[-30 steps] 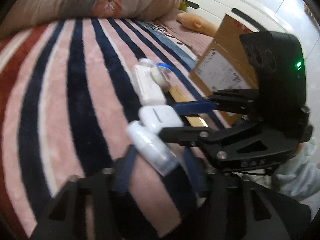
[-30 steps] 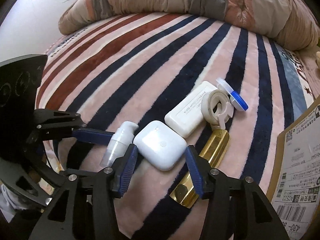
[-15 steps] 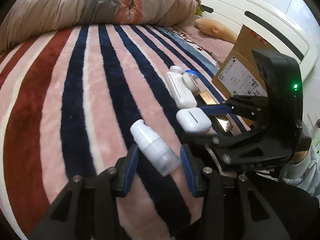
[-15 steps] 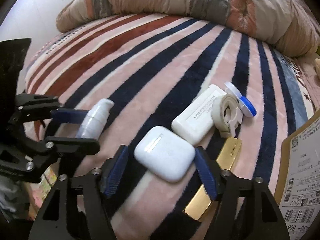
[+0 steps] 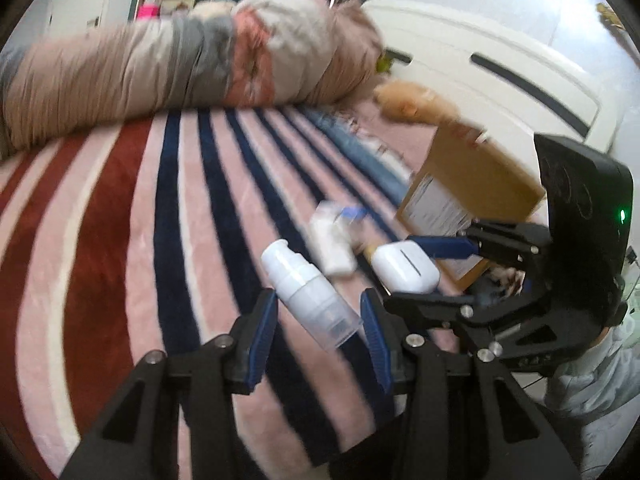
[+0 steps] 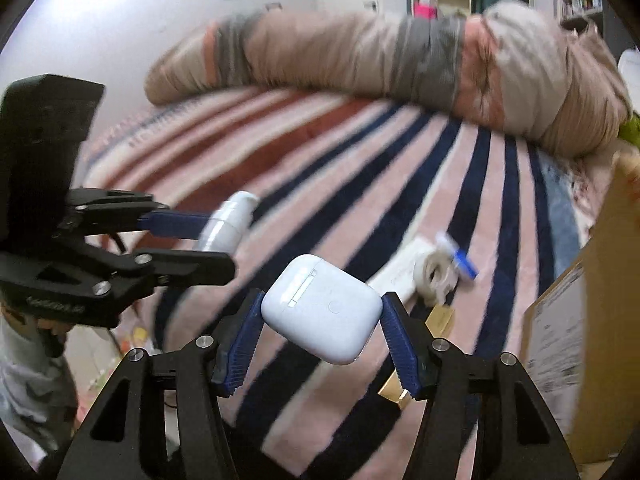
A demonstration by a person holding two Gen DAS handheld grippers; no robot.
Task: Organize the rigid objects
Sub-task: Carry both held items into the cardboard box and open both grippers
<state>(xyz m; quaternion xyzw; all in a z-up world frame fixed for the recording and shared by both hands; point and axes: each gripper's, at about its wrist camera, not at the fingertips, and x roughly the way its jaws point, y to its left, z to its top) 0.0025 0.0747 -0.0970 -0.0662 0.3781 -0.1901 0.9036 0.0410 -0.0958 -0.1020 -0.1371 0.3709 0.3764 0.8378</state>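
Inspecting the bed from left to right, we record the following.

Left gripper (image 5: 316,322): we find it clamped on the pump bottle (image 5: 308,292), blue pads pressing both sides of the clear lower body, white pump head pointing away from the camera and tilted left. In the right wrist view the bottle (image 6: 228,224) shows clear of the bed between those pads.

Striped blanket (image 5: 120,240): pink with navy, red and cream bands; it covers the bed beneath both grippers.

Rolled quilt (image 5: 192,60): we see it lying across the far edge of the blanket.

Right gripper (image 6: 320,330): we find it clamped on the white earbud case (image 6: 324,306), one pad on each side. Its jaws have just been opening, yet the case sits gripped between them, lifted off the blanket, hinge seam facing up. From the left wrist view the case (image 5: 404,266) appears just right of the bottle.

Remaining items on the blanket: a white rectangular box (image 6: 400,276), a pale tape roll (image 6: 434,276) touching it, a small blue-and-white item (image 6: 460,256) beside the roll, too blurred for us to identify, and a gold bar-shaped object (image 6: 416,360) partly hidden behind the right finger.

Cardboard box (image 6: 592,320): it stands at the right edge of the bed, printed label facing the grippers.
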